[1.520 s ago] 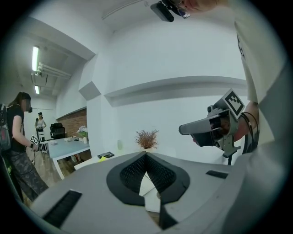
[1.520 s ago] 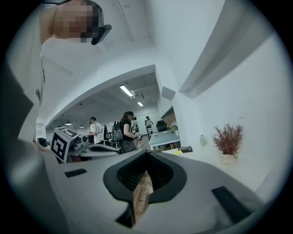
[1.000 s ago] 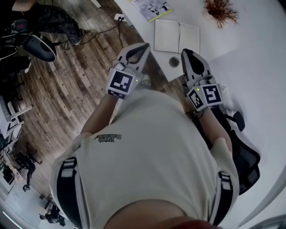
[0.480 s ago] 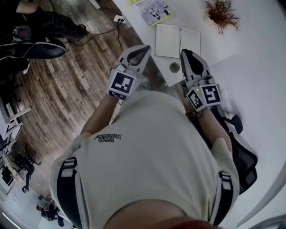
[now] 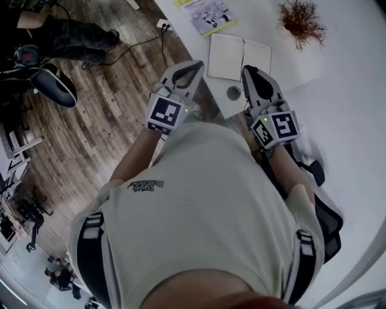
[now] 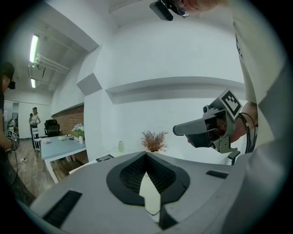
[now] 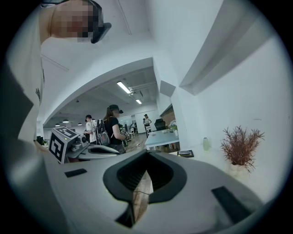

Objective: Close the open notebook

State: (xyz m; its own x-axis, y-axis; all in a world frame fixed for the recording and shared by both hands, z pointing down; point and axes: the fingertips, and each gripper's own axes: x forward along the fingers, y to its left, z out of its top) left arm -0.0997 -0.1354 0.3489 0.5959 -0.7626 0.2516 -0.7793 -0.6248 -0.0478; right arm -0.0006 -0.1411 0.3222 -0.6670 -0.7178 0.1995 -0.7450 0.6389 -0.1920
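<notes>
- Right gripper [image 5: 248,71] has edged forward since a second ago. Its fingers now reach the near edge of the notebook [image 5: 232,54], where before they stopped just short. The left gripper [image 5: 196,63] has hardly shifted.
- Both pairs of fingers are clenched tip to tip with nothing between them. That suits a push or flip of a page better than a pinch, I judge.
- The notebook lies open and flat on the desk [image 5: 338,72], straight ahead of the right fingers and ahead and to the right of the left fingers. Whether the right tips touch it cannot be told.
- The left fingers hang over the floor [image 5: 90,133], off the desk's corner, probably waiting while the right side leads.
- The notebook shows two blank cream leaves, thin and rectangular, with a straight crease at the spine. They are likely light and easy to slide on the smooth white desk top.
- The fingers are grey moulded shells, and their inner pads are black and ribbed for grip.
- A small round fitting [image 5: 234,92] sits in the desk just left of the right fingers.
- Beyond the notebook are a glossy booklet [image 5: 208,11] and a dry, twiggy, reddish plant [image 5: 300,18], well past the fingertips.
</notes>
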